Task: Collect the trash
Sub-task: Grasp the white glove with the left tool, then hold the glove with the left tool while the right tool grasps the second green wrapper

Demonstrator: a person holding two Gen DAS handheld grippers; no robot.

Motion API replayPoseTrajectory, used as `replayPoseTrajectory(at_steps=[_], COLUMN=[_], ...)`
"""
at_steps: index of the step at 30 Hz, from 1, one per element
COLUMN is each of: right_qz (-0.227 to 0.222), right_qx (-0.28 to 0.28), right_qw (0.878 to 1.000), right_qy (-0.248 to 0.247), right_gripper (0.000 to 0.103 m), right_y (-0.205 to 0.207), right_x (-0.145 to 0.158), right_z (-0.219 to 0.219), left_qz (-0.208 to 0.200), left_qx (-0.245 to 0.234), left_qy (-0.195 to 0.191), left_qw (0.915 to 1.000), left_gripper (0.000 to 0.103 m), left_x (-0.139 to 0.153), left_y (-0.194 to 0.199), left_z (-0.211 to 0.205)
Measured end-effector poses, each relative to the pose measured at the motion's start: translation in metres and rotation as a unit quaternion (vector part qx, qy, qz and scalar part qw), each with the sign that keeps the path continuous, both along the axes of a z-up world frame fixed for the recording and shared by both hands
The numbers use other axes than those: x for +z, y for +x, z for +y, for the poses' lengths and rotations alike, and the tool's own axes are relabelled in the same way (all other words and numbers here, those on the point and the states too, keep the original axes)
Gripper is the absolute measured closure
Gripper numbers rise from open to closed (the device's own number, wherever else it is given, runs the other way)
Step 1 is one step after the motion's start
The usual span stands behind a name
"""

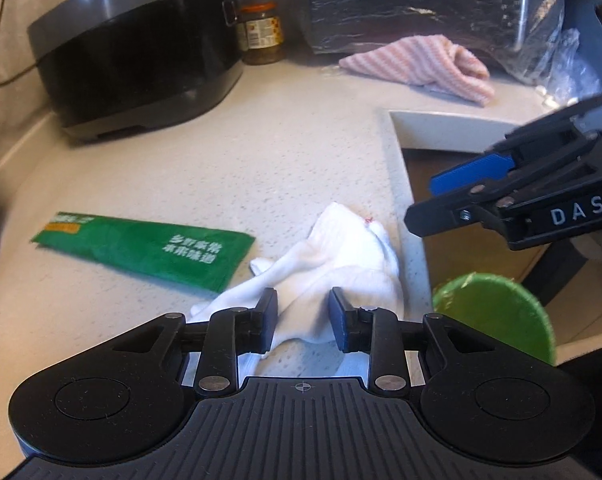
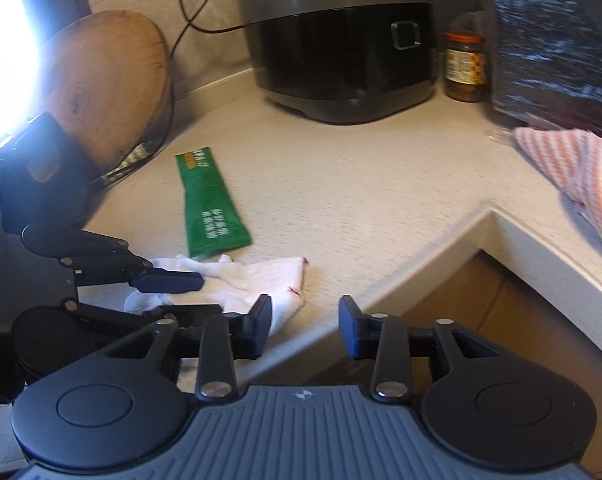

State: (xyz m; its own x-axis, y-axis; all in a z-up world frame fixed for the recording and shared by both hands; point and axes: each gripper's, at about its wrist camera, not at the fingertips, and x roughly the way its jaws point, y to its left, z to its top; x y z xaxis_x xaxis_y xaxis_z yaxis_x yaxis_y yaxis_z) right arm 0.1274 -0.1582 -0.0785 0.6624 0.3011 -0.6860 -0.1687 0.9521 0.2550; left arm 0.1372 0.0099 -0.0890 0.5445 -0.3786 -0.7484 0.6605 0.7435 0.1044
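trash tissue [image 1: 333,272] sits btwn left gripper [image 1: 303,316] fingers, jaws apart, right gripper [image 2: 305,322] also apart, empty; loose pinch could tear/drop it near counter [image 1: 221,168] edge.

Between the left tongs [image 1: 303,316] lies soft white cloth [image 1: 333,264]; beyond it, a glossy green foil packet [image 1: 149,248] on the matt speckled stone surface [image 1: 261,152]. Far left of the right tongs [image 2: 305,322], a smooth wooden board [image 2: 105,80].
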Motion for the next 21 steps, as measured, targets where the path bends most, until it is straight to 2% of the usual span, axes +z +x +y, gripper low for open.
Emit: replayPoseTrajectory(at_steps=[3,5,9,12,16,18,21], right_qz=[-0.005,-0.013,-0.02,-0.022,-0.032,-0.046,-0.071], right_qx=[-0.007,-0.007,-0.005,-0.002,0.002,0.003,0.005], right_qw=[1.0,1.0,1.0,1.0,0.999,0.998,0.996], right_qy=[-0.003,-0.009,-0.014,-0.018,-0.034,-0.045,-0.059], right_gripper=[0.056,0.05,0.049,0.048,0.042,0.039,0.031], right_y=[-0.001,0.0,0.005,0.01,0.017,0.021,0.028], right_x=[0.002,0.003,0.005,0.005,0.01,0.017,0.029], right_z=[-0.003,-0.002,0.0,0.003,0.009,0.012,0.017], left_qz=[0.02,0.015,0.003,0.011,0.002,-0.008,-0.016], left_qx=[0.008,0.012,0.028,0.034,0.055,0.099,0.173], left_qy=[-0.017,-0.011,-0.012,-0.023,-0.049,-0.082,-0.159], left_qw=[0.9996,0.9998,0.9995,0.9991,0.9973,0.9917,0.972], left_gripper=[0.07,0.071,0.071,0.072,0.087,0.089,0.089], left_x=[0.002,0.002,0.001,0.001,0.002,0.007,0.02], left_y=[0.006,0.003,-0.001,0.001,-0.001,-0.003,-0.013], left_z=[0.003,0.002,-0.001,0.003,0.012,0.028,0.066])
